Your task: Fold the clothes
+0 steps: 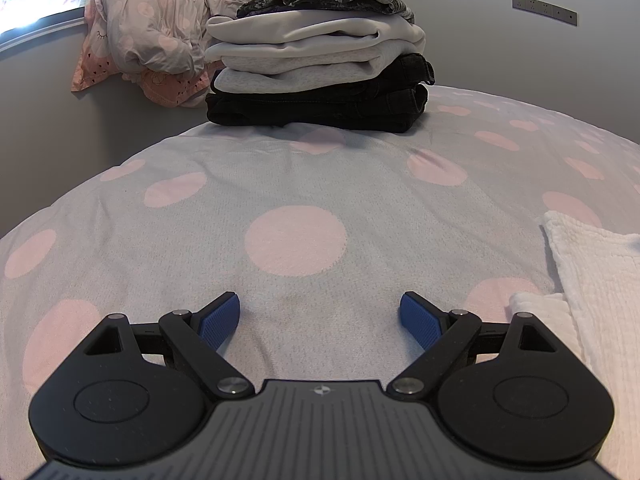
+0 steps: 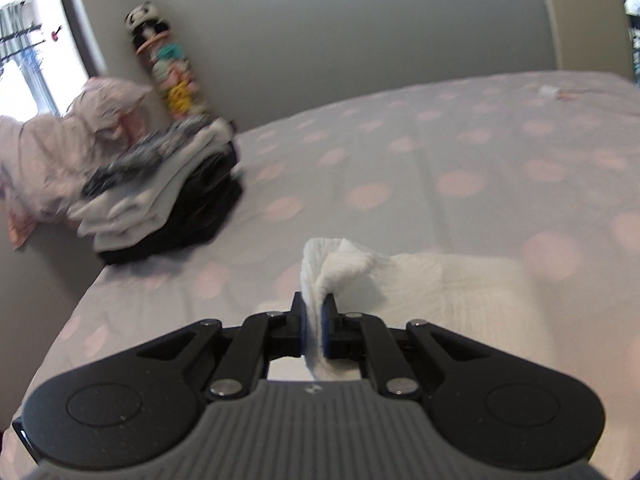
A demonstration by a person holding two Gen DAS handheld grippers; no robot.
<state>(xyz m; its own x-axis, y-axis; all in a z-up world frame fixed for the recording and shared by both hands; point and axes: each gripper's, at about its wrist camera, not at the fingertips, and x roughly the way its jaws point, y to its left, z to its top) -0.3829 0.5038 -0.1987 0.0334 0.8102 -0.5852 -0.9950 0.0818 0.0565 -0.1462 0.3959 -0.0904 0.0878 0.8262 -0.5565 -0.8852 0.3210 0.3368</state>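
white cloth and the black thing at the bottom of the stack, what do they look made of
White cloth: soft woven cotton, muslin or waffle-like, going by its matte, crinkled ribbed texture; it bunches limply where the right gripper pinches it. Black garment under the stack: probably denim, given its thick stiff folds, visible seam stitching and faded matte black.

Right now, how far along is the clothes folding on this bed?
Done: a stack of folded clothes sits at the far edge of the bed, black at the bottom, whites above, a floral piece on top. In hand: the right gripper has its jaws shut on an edge of the white textured cloth; the left gripper is open and empty. Left: finishing this cloth and stacking it. The crumpled pink bedding looks unfolded.
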